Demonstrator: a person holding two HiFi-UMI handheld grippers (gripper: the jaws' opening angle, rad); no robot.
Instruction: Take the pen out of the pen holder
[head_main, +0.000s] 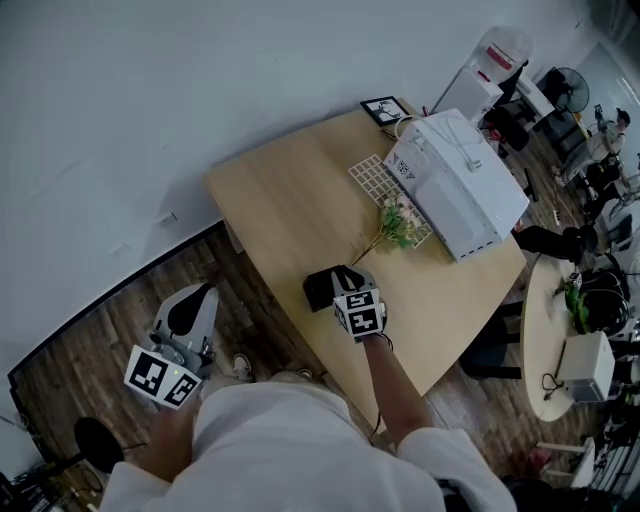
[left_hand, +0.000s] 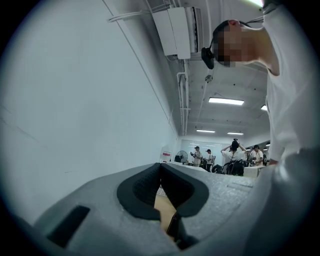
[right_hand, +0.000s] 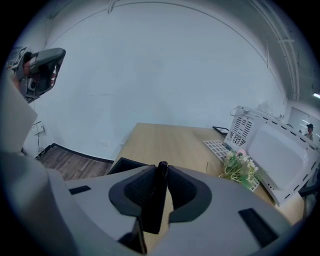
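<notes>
1. The head camera is looking steeply down from overhead, framing the table (head_main: 290, 200) toward 1 o'clock and the floor (head_main: 90, 350) toward 8 o'clock.
2. The camera on the left gripper (left_hand: 161, 169) is sitting close behind the jaws, facing level along the wall (left_hand: 75, 100).
3. The camera on the right gripper (right_hand: 160, 167) is tilting down over the table, sharing the flowers (right_hand: 239, 167) and white box (right_hand: 282, 150) at 3 o'clock with the head view.
</notes>
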